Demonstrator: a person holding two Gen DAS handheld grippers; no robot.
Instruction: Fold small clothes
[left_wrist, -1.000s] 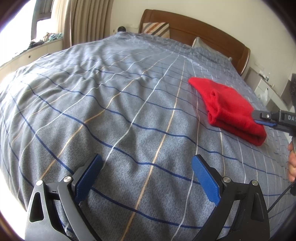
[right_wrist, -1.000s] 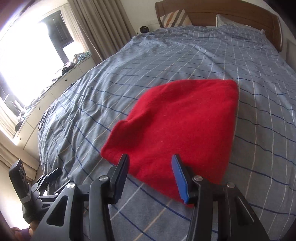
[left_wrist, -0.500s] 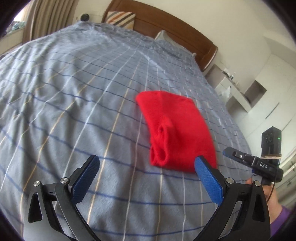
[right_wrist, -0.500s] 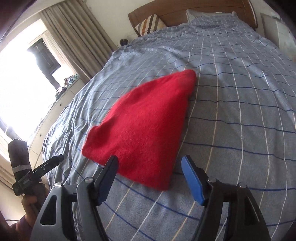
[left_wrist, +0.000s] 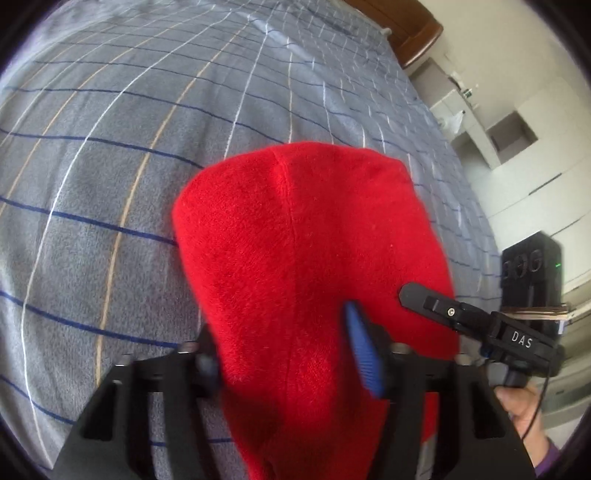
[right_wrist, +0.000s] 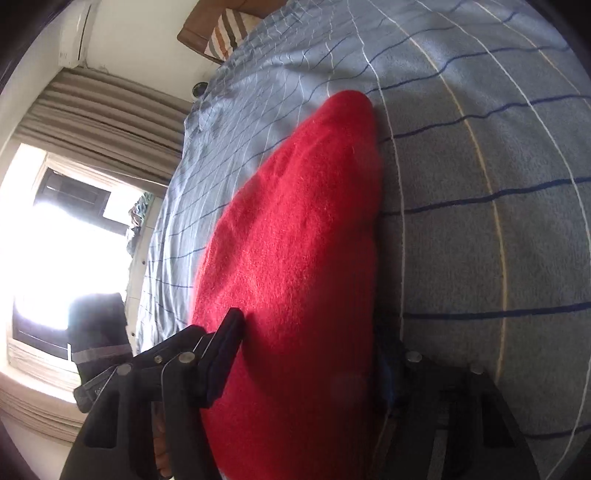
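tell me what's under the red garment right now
The red garment lies on the grey checked bedspread, which shows all around its far end. Whatever sits beneath its middle is covered. Its near end fills both grippers' jaws.

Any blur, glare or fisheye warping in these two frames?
Left wrist view: the near fingers look motion-smeared and the bedspread lines bow. Right wrist view: the window is blown out white, and the near red cloth is soft.

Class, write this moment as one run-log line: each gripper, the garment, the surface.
left gripper: around red garment | right gripper: around same garment | surface: grey checked bedspread | grip: unclear
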